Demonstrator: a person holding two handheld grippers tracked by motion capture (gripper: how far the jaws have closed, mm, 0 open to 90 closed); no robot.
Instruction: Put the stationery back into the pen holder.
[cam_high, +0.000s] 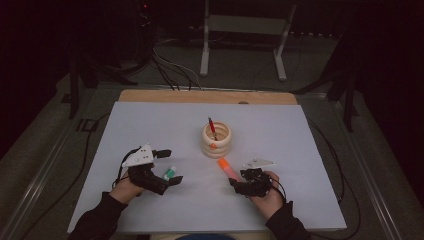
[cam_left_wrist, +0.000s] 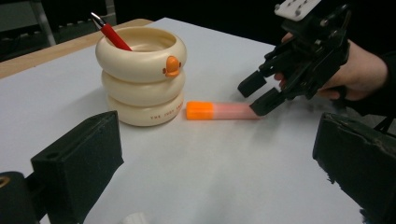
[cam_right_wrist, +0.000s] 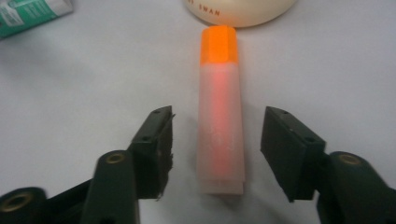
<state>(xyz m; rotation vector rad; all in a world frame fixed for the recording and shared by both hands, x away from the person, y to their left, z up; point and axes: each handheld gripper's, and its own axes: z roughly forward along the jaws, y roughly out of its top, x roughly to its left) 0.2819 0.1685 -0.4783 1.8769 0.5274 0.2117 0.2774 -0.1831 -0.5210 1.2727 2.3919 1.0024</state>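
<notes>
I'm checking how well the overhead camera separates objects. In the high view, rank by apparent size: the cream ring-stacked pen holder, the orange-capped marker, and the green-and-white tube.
1. Cream pen holder, clearly largest.
2. Orange-capped marker, lying between the right gripper's open jaws.
3. Green-and-white tube, smallest, though the left gripper may hide part of it.

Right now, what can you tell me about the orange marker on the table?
The marker is short and stubby, with a bright orange cap and a frosted, see-through body that glows pink-orange inside. It looks like plastic. It lies flat on the white table, cap end toward the cream holder, close to it. The right tongs straddle its back end, open, with a gap on each side.
</notes>
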